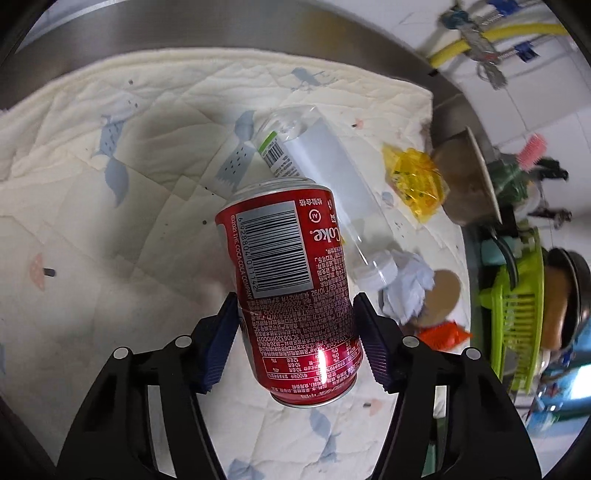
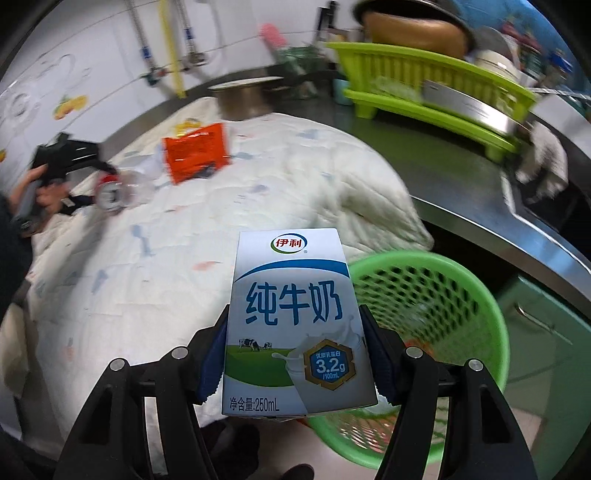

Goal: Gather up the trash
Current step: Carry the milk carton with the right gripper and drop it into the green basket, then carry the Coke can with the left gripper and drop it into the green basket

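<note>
Left wrist view: the left tongs (image 1: 295, 339) pinch a red aluminium cola can (image 1: 291, 291), one blue pad on each side of its lower body, so it is carried with its length running away from the camera rather than upright. It is most likely lifted off the cream quilted cloth (image 1: 110, 221) that covers the steel table (image 1: 221, 33). Just past the can, toward one o'clock, lies a clear plastic bottle with a white label (image 1: 325, 177) on its side. A yellow crinkled wrapper (image 1: 413, 177) lies at two o'clock. A crumpled white paper wad (image 1: 406, 288) sits at three o'clock, and an orange scrap (image 1: 443, 332) just below it. These are well apart from the tongs, awaiting collection.

Right wrist view: the right tongs (image 2: 295, 354) clamp a white-and-blue milk carton (image 2: 295, 325) by its two narrow sides, printed face toward the camera. At four o'clock, low beside the table, stands the green perforated plastic basket (image 2: 480, 295). The carton hangs near its rim, seemingly held there for dropping in. Motion blur makes it hard to tell whether the carton is over the opening. At ten o'clock, an orange foil packet (image 2: 195, 155) rests on the cloth. At nine o'clock, the other tongs appear with the red can. A lime-green dish rack (image 2: 424, 74) stands on the steel at one o'clock.
</note>
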{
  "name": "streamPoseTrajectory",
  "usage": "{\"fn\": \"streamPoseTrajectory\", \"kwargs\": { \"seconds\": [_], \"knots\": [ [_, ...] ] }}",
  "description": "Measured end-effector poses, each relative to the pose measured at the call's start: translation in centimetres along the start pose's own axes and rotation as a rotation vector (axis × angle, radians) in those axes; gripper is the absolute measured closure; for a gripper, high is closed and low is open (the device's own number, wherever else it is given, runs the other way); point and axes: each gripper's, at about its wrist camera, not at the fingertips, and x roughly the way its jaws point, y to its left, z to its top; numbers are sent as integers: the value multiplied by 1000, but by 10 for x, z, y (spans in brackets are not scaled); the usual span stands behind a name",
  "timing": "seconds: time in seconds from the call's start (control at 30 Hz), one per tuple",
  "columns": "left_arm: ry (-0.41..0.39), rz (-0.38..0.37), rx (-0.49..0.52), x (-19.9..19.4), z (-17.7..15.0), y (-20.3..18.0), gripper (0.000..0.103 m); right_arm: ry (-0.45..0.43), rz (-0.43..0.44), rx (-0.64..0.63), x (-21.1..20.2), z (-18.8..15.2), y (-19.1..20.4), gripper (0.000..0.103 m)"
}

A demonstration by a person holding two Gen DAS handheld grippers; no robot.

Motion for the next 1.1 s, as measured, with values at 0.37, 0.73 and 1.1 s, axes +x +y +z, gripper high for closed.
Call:
{"fn": "streamPoseTrajectory", "kwargs": {
  "seconds": [0.37,0.73,1.1],
  "knots": [
    [-15,-75,148,-53,-38,3,42,87,-175,180,19,-33,-86,40],
    [44,-209,407,-74,-111,-64,42,152,-218,242,41,-55,-116,32],
    [208,-297,740,-44,-238,-161,42,61,-199,280,-4,-70,-113,23]
  ]
}}
